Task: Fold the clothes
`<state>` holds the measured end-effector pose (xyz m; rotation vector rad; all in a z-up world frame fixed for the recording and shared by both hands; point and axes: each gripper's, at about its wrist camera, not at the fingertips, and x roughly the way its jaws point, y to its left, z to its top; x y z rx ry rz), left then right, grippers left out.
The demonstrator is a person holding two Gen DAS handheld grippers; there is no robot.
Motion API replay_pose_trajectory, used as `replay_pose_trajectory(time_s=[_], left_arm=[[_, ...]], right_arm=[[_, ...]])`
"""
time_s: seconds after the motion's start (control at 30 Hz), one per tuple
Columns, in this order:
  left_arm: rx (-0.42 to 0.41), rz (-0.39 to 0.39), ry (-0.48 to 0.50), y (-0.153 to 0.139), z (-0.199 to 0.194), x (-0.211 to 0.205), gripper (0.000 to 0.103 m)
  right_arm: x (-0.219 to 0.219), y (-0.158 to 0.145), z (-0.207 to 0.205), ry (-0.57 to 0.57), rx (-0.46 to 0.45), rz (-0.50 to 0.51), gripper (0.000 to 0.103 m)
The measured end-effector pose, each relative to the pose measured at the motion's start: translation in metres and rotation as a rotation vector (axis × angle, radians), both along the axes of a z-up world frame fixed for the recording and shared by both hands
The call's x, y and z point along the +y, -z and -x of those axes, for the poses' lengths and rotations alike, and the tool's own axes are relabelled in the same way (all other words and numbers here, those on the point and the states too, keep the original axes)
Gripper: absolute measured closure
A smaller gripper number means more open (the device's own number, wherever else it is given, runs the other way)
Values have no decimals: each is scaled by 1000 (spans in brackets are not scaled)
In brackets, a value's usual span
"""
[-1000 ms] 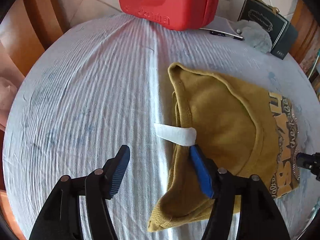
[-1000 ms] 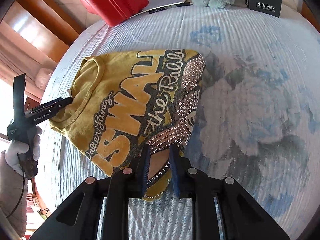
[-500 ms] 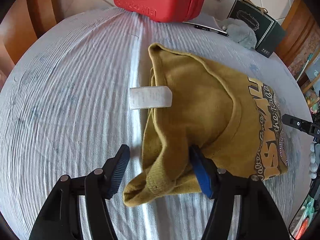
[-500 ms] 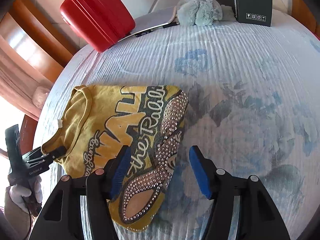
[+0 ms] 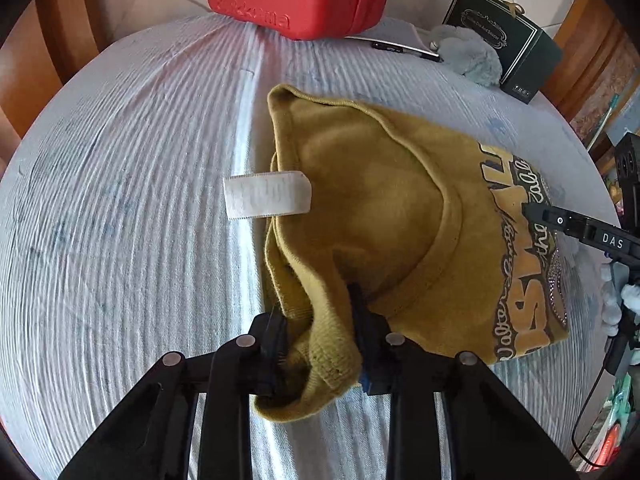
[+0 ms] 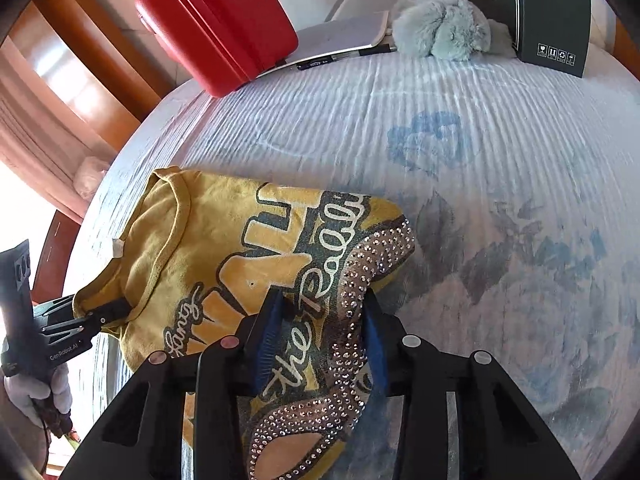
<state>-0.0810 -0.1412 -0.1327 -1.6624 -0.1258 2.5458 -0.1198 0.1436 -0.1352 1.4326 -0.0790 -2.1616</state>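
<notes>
A mustard-yellow T-shirt with a studded print lies folded on the bed; its white neck label sticks out to the left. My left gripper is shut on a bunched shoulder edge of the shirt. In the right wrist view the shirt shows its printed side. My right gripper stands over the shirt's studded edge with its jaws partly closed around the cloth and a gap still between them. The left gripper also shows in the right wrist view, the right gripper in the left wrist view.
The bed has a pale blue floral sheet. At its far end stand a red suitcase, a notebook with a pen, a grey plush toy and a dark box. Wooden furniture lies beyond the left side.
My left gripper has closed on the shirt's shoulder edge. My right gripper opened, moved back over the studded edge, and its jaws have narrowed around the cloth.
</notes>
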Motion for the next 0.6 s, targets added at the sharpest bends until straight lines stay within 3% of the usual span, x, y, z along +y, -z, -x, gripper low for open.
replay_pose_trajectory(time_s=[0.3,0.43,0.5,0.57,0.6], left_arm=[[63,-22,-8,6,-12,1,75],[80,-25,-24,7,-14,0,76],[85,-14,-31,3,-4,1,78],[76,-28,-44,0,-5,0,85],[68,-35,-50,0,-6,1,86]], right_arm=[[-11,-1,-1,-36,38,-96,64],[-9,-1,3,-39,7,-81,61],[-8,-2,4,-39,-5,-84,67],[-7,-2,4,-39,-16,-87,85],[-7,-1,1,-42,-14,-78,86]])
